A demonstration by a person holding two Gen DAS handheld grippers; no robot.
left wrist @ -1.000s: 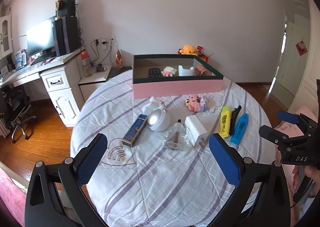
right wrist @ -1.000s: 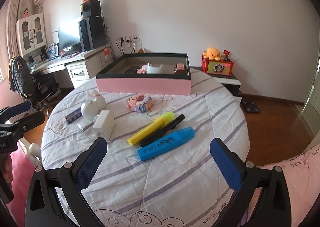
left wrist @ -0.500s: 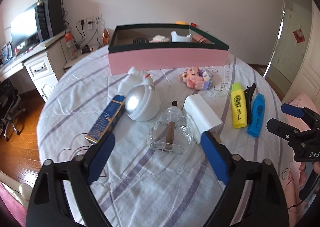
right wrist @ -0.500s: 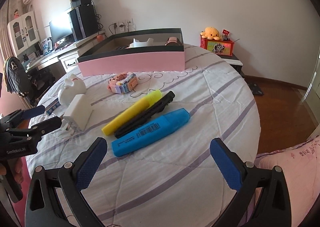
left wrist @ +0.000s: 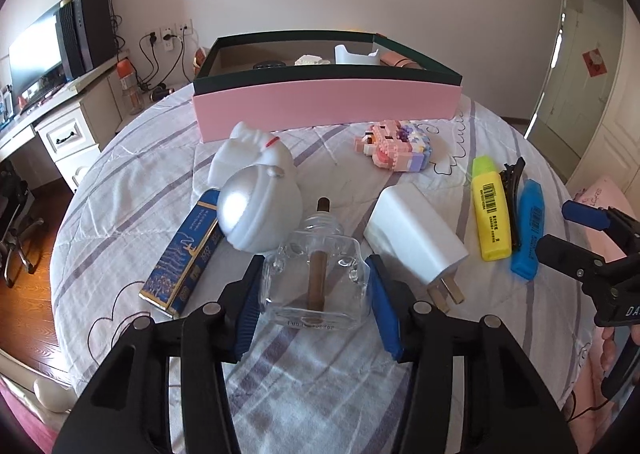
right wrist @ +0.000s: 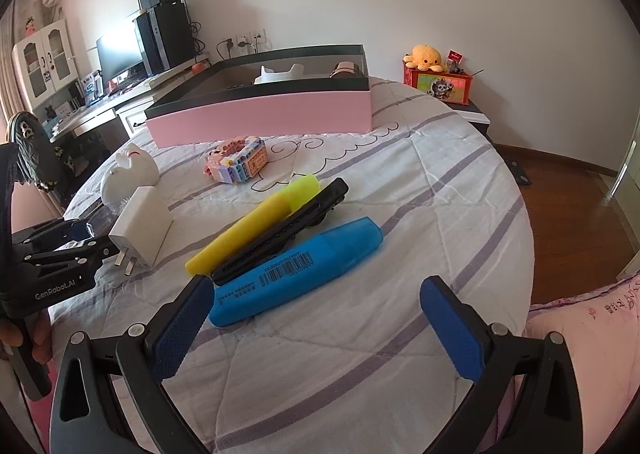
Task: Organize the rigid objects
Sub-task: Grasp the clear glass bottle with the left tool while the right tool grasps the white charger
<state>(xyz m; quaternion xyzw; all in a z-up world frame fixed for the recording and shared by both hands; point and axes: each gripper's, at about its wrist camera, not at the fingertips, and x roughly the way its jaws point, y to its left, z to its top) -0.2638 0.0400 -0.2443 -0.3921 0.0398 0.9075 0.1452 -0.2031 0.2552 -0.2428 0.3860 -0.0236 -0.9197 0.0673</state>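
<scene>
Left wrist: left gripper [left wrist: 314, 294] closing around clear glass bottle [left wrist: 316, 286], pads at its sides; right gripper [right wrist: 316, 330] wide open.

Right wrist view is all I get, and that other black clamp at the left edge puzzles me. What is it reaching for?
Observer: The left gripper has a clear glass bottle between its closing jaws. Whether the pads touch it yet, I can't tell.
Operator: Anything beside the bottle that I'm missing?
Observer: A dark blue box lies to its left, next to a round white gadget with a silver face.
</scene>
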